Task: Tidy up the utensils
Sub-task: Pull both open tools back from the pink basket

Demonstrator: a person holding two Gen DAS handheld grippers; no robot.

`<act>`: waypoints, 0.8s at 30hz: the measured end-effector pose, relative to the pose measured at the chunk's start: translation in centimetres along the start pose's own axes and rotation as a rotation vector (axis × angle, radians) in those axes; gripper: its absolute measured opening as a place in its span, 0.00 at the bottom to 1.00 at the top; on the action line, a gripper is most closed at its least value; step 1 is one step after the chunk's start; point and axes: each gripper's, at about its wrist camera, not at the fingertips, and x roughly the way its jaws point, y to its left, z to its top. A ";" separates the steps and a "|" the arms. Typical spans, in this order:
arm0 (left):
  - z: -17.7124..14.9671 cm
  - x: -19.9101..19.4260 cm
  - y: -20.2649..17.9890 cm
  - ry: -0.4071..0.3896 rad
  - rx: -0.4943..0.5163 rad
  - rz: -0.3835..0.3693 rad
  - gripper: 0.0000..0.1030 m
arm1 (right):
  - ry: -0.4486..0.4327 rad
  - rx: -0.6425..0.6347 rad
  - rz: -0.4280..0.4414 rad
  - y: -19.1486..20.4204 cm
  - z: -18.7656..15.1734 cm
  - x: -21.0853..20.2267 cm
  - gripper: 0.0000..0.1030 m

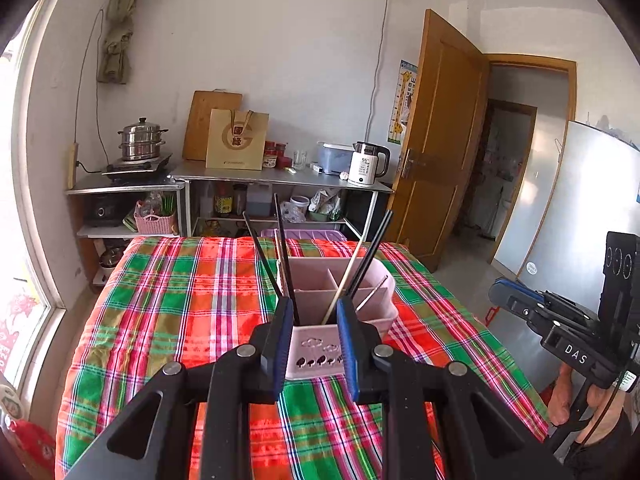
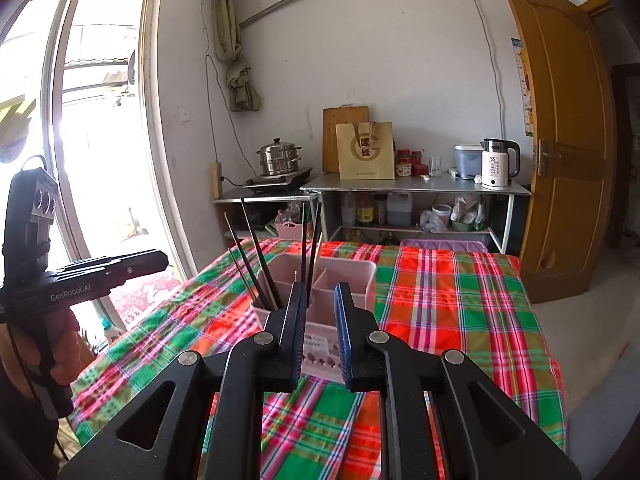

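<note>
A pink divided utensil holder (image 1: 316,348) stands on the plaid-covered table (image 1: 180,300). Black chopsticks (image 1: 370,256), a wooden one (image 1: 344,284) and a thin metal one (image 1: 374,290) lean in its compartments. My left gripper (image 1: 314,304) hovers short of the holder, open, with nothing between its blue pads. In the right wrist view the holder (image 2: 320,352) and its black chopsticks (image 2: 256,256) lie just ahead of my right gripper (image 2: 320,288), which is also open with nothing in it. Each gripper shows in the other's view, off the table's side: right gripper (image 1: 500,288), left gripper (image 2: 160,258).
A purple tray (image 1: 304,235) lies at the table's far edge. Behind it a steel shelf (image 1: 280,178) carries a steamer pot (image 1: 142,140), a paper bag and a white kettle (image 1: 366,164). A wooden door (image 1: 440,140) stands open at the right, and a window (image 2: 80,120) is on the left.
</note>
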 end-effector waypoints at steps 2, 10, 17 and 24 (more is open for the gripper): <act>-1.6 -0.8 -0.5 -0.003 0.001 0.001 0.21 | 0.019 -0.002 -0.004 -0.1 -1.5 -0.8 0.14; -7.9 -2.0 -3.0 0.071 0.008 -0.008 0.22 | 0.078 0.032 -0.023 -0.7 -6.8 -3.3 0.14; -11.0 -2.4 -4.9 0.110 0.028 -0.025 0.21 | 0.110 0.059 -0.040 -1.5 -9.2 -4.4 0.14; -12.3 -0.9 -6.4 0.166 0.034 -0.049 0.22 | 0.144 0.082 -0.058 -3.1 -10.1 -3.6 0.14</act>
